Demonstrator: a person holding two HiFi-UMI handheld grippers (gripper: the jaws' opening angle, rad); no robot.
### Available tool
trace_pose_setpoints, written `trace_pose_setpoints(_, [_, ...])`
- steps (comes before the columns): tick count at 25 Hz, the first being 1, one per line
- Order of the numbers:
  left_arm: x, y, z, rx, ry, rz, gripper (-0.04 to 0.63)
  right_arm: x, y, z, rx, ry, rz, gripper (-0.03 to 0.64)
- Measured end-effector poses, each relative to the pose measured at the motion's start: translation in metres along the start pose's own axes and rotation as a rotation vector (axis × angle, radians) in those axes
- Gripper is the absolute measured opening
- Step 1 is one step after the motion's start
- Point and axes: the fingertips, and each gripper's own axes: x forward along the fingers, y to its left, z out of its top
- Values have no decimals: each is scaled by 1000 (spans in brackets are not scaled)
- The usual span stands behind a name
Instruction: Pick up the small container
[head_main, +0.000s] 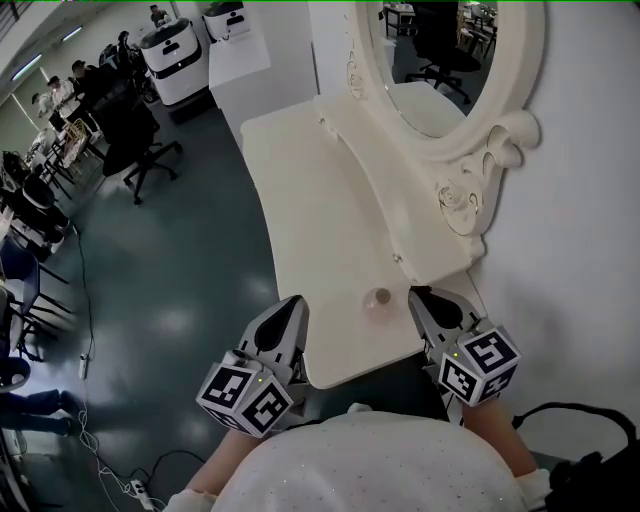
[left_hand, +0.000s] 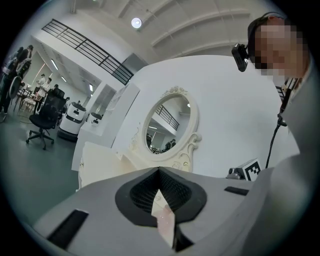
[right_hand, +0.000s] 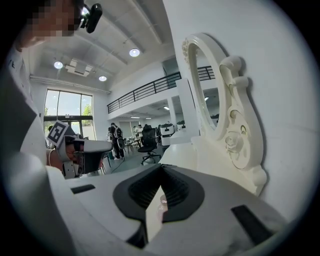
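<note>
Container (head_main: 379, 297) sits on the table (head_main: 320, 190) close to the near edge, between the two grippers. Left gripper (head_main: 291, 305): jaws closed, empty, at the table's near-left edge. Right gripper (head_main: 420, 298): closed, empty, just right of the container. It likely needs to open first, then straddle it low without nudging it off the edge. Office chair (head_main: 135, 150) and floor cable (head_main: 85, 330) far left, harmless. Mirror base (head_main: 440, 255) crowds the right.

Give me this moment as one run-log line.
left gripper shut, empty | right gripper shut, empty | small round tan container untouched on cream dressing table, between both grippers | stage: pre-grasp
</note>
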Motion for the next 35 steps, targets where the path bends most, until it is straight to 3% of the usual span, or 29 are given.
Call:
trace_pose_setpoints(7, [12,6,-6,10,35,5,2,7,-6,-11,40,2,9,2])
trace_pose_setpoints(14, [29,19,-11,16,98,-55,2,18,-12,-23,148,-1,-47,2])
trace_pose_setpoints(27, [96,45,-8,46,278,-331,2,36,-30,-39,336,-46,-322,2])
trace_pose_setpoints(35, [125,77,-17,44,361,-417,2,58,-35,-26,216,-117,-433,2])
